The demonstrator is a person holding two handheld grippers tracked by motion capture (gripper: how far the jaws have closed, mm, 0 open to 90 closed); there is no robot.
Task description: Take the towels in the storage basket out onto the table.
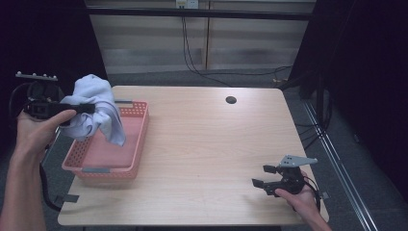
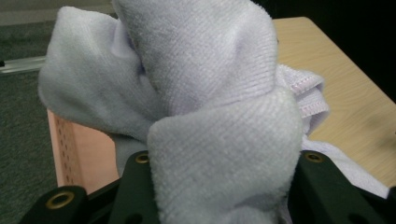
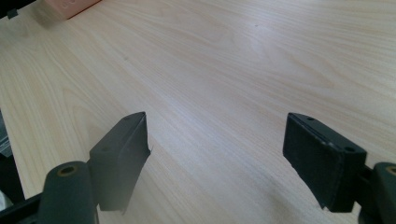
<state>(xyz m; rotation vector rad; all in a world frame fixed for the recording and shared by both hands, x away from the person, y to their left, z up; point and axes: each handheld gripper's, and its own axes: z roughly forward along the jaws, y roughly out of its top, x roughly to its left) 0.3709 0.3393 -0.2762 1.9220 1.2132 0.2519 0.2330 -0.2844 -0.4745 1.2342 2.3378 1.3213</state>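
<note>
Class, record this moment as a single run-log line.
left gripper: shut on towel, above basket | right gripper: open, empty, over table

There are no words, numbers, labels or signs to read in any of the pictures. The soft white cloth (image 1: 96, 108), the pink plastic basket with little holes (image 1: 137, 144) and the light wooden table (image 1: 207, 144) all have nothing written on them.
</note>
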